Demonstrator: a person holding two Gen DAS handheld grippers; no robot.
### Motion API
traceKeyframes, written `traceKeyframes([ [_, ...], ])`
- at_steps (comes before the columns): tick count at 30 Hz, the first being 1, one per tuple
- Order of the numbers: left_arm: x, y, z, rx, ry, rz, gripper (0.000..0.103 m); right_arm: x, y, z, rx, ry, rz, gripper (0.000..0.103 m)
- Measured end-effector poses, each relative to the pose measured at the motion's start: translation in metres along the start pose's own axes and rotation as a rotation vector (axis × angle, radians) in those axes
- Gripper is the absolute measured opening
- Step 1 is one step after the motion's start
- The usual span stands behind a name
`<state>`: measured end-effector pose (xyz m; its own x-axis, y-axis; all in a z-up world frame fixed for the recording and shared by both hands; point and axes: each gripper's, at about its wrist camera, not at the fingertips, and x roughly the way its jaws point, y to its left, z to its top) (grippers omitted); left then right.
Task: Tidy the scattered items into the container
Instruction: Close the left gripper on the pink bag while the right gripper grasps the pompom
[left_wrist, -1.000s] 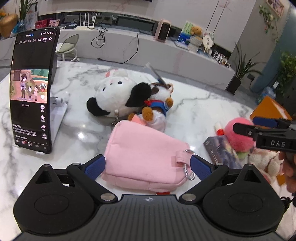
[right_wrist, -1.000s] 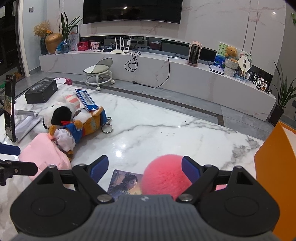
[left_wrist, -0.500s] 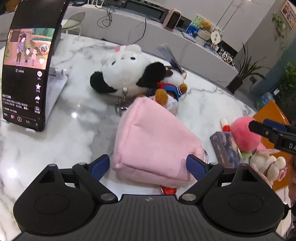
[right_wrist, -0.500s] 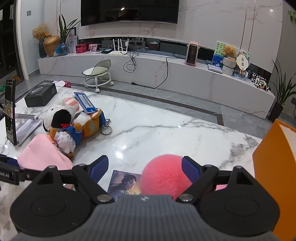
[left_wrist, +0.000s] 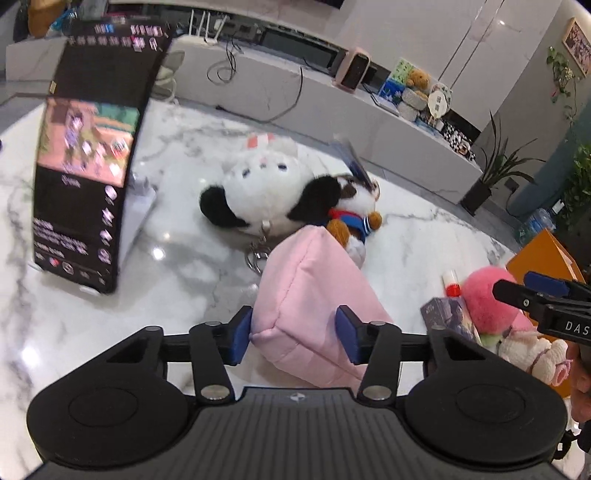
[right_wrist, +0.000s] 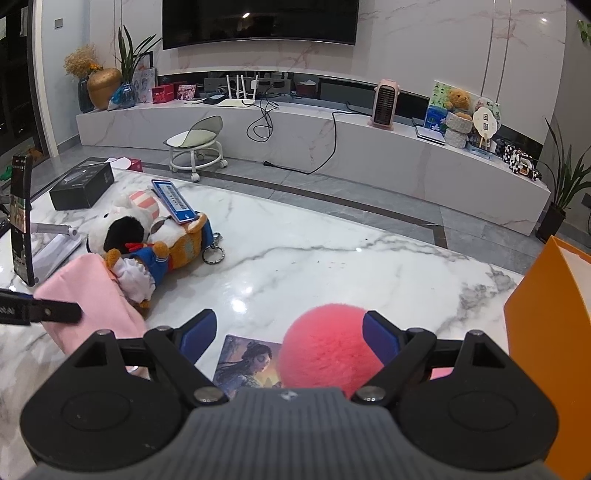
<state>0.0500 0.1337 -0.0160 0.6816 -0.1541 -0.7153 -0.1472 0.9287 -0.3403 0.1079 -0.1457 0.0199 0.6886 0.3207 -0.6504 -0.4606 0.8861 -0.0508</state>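
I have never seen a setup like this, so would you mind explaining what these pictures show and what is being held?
There is no robot here: a person holds a two-finger gripper in each hand, and each gripper carries a wide-angle camera looking along its fingers.

The left camera shows the left gripper. Its jaws have just been closing, and the pads now press the sides of a pink pouch, whose end bulges between them.

The right camera shows the right gripper, open, with a pink pompom between its fingers, not squeezed.

On the marble table also lie plush toys, a picture card and a phone on a stand. The orange box at the right is probably the container.
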Motion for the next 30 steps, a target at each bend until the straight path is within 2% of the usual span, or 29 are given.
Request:
traceKeyframes([
  [4, -0.010, 0.000, 0.005, 0.019, -0.026, -0.007, 0.043, 0.000, -0.009, 0.002, 0.011, 0.008, -0.034, 0.088],
  [8, -0.012, -0.001, 0.007, 0.031, -0.023, -0.005, 0.043, 0.007, -0.025, 0.001, 0.049, 0.043, -0.071, 0.088],
  [15, -0.011, 0.000, 0.006, 0.024, -0.006, -0.010, 0.043, 0.027, -0.025, -0.007, 0.066, 0.082, -0.038, 0.086],
  [21, -0.011, 0.002, 0.004, 0.022, 0.002, -0.013, 0.044, 0.049, -0.017, -0.017, 0.017, 0.115, -0.042, 0.075],
  [24, -0.011, 0.002, 0.004, 0.021, 0.006, -0.015, 0.044, 0.055, -0.023, -0.018, 0.060, 0.096, -0.020, 0.075],
  [30, -0.009, 0.004, 0.003, 0.011, 0.015, -0.014, 0.045, 0.057, -0.025, -0.013, 0.101, 0.103, 0.002, 0.055],
])
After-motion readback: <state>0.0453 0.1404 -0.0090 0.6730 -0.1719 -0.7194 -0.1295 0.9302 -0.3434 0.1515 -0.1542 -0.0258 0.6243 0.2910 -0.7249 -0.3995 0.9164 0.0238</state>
